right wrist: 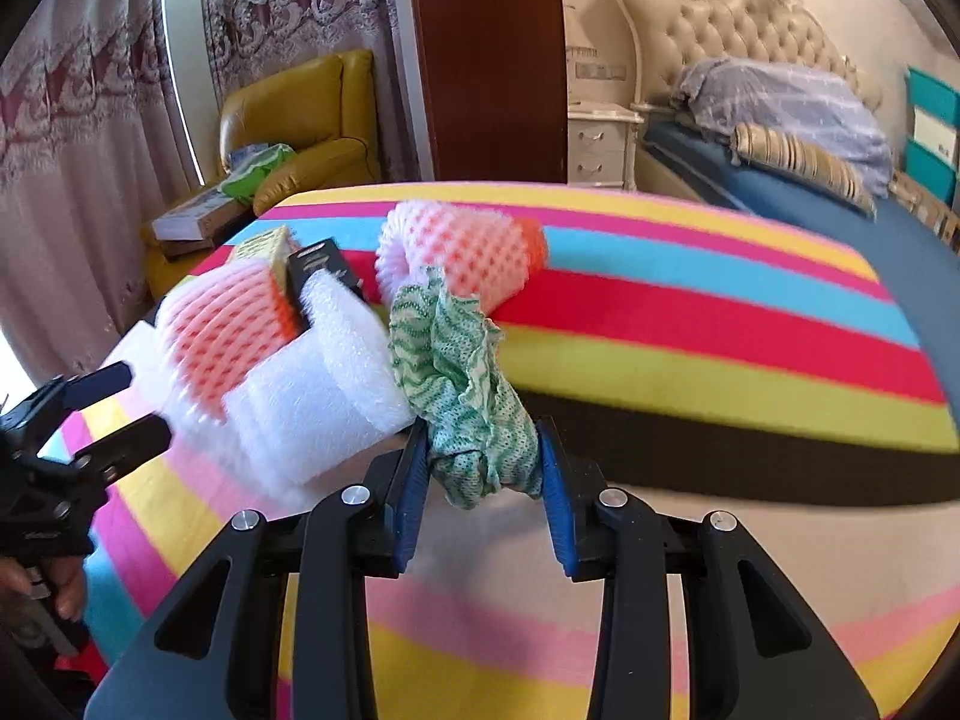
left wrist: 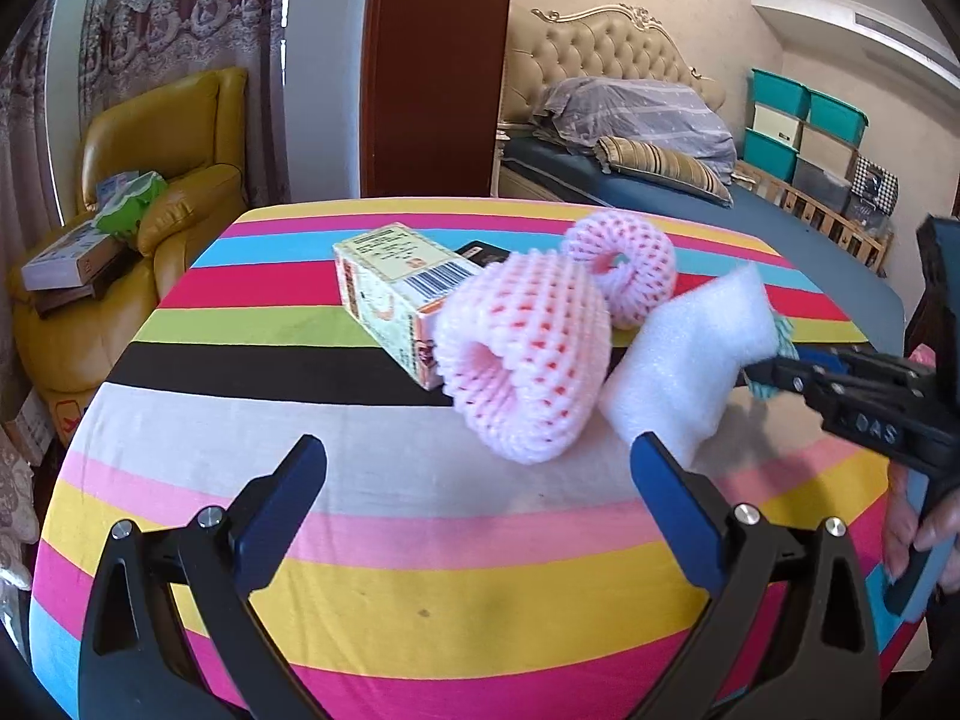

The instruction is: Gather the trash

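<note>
1. Between the pads of the right hand-held gripper (right wrist: 483, 474): a crumpled green-and-white cloth (right wrist: 462, 384), clamped from both sides, most of it bunched up above the jaws.
2. Left of that right hand-held gripper, just beside the cloth: a white foam sheet (right wrist: 312, 378), folded, lying on the desk (right wrist: 720, 360) with its striped cover.
3. Left hand-held gripper (left wrist: 477, 480): jaws wide apart, nothing between them, over the desk's near edge.
4. Ahead of the left hand-held gripper, close to its fingertips: a pink foam fruit net (left wrist: 522, 354), open end facing the camera.
5. Second pink foam net (left wrist: 624, 270) further ahead and slightly right, touching the first net.
6. Ahead-left of the left hand-held gripper: a small carton (left wrist: 396, 288) with a barcode, lying on its side; the near net leans against its end.
7. Dark flat box (left wrist: 483, 252) behind the carton, mostly hidden; cannot tell what it is.
8. Right hand-held gripper seen from the left wrist view comes in from the right edge, tips at the foam sheet's right side, with a hand (left wrist: 918, 534) on its handle.
9. Left wrist view shows only a scrap of the cloth at those tips.
10. Right wrist view is motion-blurred on the left side; net and foam edges are soft there.
11. Far beyond both: a yellow armchair (left wrist: 150, 180) on the left, a bed (left wrist: 690, 192) on the right.
</note>
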Action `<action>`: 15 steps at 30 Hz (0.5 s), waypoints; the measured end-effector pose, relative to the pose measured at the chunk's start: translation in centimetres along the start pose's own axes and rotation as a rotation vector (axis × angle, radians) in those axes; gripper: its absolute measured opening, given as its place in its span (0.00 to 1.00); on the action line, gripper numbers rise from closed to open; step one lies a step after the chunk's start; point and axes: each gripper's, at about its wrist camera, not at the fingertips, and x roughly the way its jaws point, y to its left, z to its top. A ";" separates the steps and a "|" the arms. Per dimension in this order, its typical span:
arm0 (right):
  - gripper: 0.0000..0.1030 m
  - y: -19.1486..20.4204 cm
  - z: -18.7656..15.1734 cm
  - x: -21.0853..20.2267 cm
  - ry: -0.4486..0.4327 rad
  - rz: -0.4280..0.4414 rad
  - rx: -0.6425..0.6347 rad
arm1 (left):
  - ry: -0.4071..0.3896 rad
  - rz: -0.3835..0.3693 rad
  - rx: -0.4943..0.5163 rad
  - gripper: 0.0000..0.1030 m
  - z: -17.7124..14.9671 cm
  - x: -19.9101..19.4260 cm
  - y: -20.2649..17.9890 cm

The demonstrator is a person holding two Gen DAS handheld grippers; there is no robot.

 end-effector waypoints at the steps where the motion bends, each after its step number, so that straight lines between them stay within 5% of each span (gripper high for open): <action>1: 0.33 -0.1 -0.4 -0.3 0.003 0.005 0.003 | 0.001 0.001 0.003 0.95 -0.1 0.0 -0.1; 9: 0.33 -3.2 -2.6 -2.9 -0.020 -0.071 0.084 | 0.010 -0.036 -0.016 0.95 -0.1 0.2 -1.0; 15: 0.33 -4.7 -3.4 -3.9 -0.036 -0.088 0.126 | -0.031 -0.112 0.087 0.94 0.3 -0.4 -4.2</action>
